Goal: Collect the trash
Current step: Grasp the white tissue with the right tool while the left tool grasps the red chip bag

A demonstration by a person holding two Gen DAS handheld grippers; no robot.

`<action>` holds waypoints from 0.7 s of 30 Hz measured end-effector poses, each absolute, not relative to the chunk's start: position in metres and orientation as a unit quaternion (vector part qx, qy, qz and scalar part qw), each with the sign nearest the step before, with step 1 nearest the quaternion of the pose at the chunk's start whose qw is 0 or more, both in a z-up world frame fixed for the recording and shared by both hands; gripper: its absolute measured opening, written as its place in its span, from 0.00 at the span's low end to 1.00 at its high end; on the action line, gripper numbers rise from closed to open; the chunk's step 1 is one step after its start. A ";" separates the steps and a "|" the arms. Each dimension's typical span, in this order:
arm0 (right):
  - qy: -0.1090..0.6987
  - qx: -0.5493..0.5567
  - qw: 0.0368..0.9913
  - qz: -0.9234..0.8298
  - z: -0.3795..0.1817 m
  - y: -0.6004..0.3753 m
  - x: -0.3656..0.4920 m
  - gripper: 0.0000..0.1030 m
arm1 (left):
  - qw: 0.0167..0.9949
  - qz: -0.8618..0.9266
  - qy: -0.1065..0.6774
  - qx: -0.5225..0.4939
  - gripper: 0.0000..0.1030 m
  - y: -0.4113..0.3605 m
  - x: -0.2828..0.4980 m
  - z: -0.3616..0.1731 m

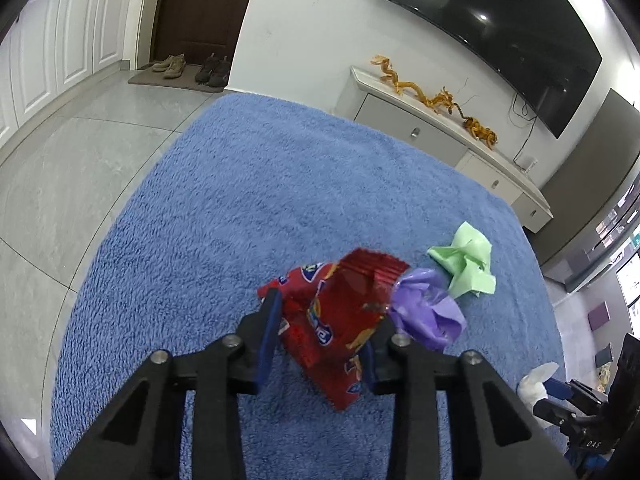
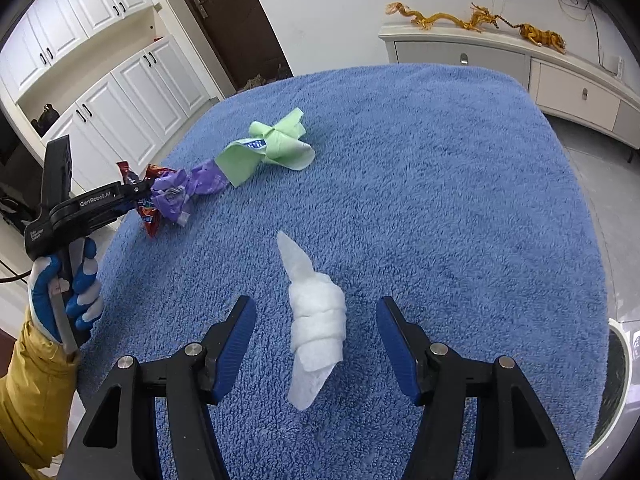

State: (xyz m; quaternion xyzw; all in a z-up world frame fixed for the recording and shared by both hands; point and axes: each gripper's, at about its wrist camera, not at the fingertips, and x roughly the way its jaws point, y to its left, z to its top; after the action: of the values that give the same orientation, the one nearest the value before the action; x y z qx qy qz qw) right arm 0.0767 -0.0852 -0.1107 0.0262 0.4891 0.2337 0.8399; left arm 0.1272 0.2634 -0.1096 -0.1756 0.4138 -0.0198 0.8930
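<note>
Pickup step. Left gripper (image 1: 320,332) straddling red wrapper (image 1: 340,320) on rug (image 1: 260,200), grip unclear. Right gripper (image 2: 316,340) wide open around tissue (image 2: 316,320), empty. Next: close, lift.

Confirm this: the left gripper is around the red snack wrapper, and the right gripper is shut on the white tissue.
Not quite. The right gripper is open, its fingers either side of the white tissue without touching, as the right wrist view shows. The left gripper is indeed around the red snack wrapper.

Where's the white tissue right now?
The tissue lies on the blue rug, centred between the right gripper's open fingers; in the left view it sits far right.
</note>
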 end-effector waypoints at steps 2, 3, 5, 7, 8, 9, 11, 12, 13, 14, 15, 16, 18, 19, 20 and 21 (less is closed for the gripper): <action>0.490 0.026 0.840 0.233 -0.112 -0.085 0.077 0.57 | 0.894 -0.021 0.412 -0.174 0.23 0.262 0.125 -0.109; 0.488 0.025 0.840 0.234 -0.112 -0.085 0.077 0.50 | 0.894 -0.022 0.412 -0.174 0.22 0.261 0.126 -0.109; 0.486 0.025 0.841 0.236 -0.112 -0.083 0.077 0.42 | 0.896 -0.021 0.410 -0.169 0.18 0.261 0.124 -0.108; 0.486 0.020 0.841 0.239 -0.112 -0.081 0.076 0.31 | 0.898 -0.020 0.408 -0.166 0.16 0.260 0.120 -0.106; 0.486 0.018 0.840 0.241 -0.112 -0.080 0.075 0.26 | 0.898 -0.020 0.406 -0.167 0.14 0.261 0.116 -0.105; 0.484 0.016 0.841 0.242 -0.113 -0.079 0.075 0.24 | 0.899 -0.020 0.405 -0.166 0.14 0.261 0.113 -0.102; 0.477 0.020 0.844 0.245 -0.110 -0.080 0.070 0.22 | 0.902 -0.019 0.400 -0.162 0.14 0.261 0.105 -0.096; 0.474 0.022 0.845 0.246 -0.109 -0.080 0.069 0.21 | 0.904 -0.018 0.396 -0.160 0.13 0.262 0.099 -0.092; 0.469 0.023 0.847 0.247 -0.107 -0.081 0.067 0.21 | 0.905 -0.017 0.394 -0.159 0.13 0.263 0.096 -0.089; 0.464 0.025 0.850 0.249 -0.104 -0.083 0.064 0.21 | 0.907 -0.017 0.390 -0.158 0.13 0.264 0.090 -0.085; 0.459 0.028 0.852 0.251 -0.100 -0.084 0.061 0.20 | 0.908 -0.017 0.386 -0.159 0.13 0.264 0.084 -0.080; 0.454 0.031 0.854 0.253 -0.097 -0.086 0.058 0.20 | 0.909 -0.018 0.384 -0.159 0.13 0.264 0.081 -0.076; 0.443 0.038 0.858 0.257 -0.090 -0.090 0.052 0.20 | 0.912 -0.020 0.378 -0.157 0.13 0.262 0.071 -0.067; 0.439 0.040 0.860 0.259 -0.087 -0.092 0.049 0.20 | 0.914 -0.021 0.375 -0.156 0.13 0.260 0.066 -0.062; 0.433 0.044 0.862 0.260 -0.083 -0.095 0.045 0.20 | 0.915 -0.024 0.372 -0.155 0.13 0.257 0.061 -0.057; 0.429 0.045 0.864 0.261 -0.080 -0.097 0.042 0.20 | 0.916 -0.028 0.369 -0.154 0.13 0.255 0.057 -0.053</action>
State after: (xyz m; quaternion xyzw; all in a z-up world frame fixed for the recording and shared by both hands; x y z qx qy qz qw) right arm 0.0418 -0.0969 -0.0798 0.0452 0.4291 0.2607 0.8636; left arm 0.0571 0.2549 -0.0529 -0.1538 0.3685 -0.0279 0.9164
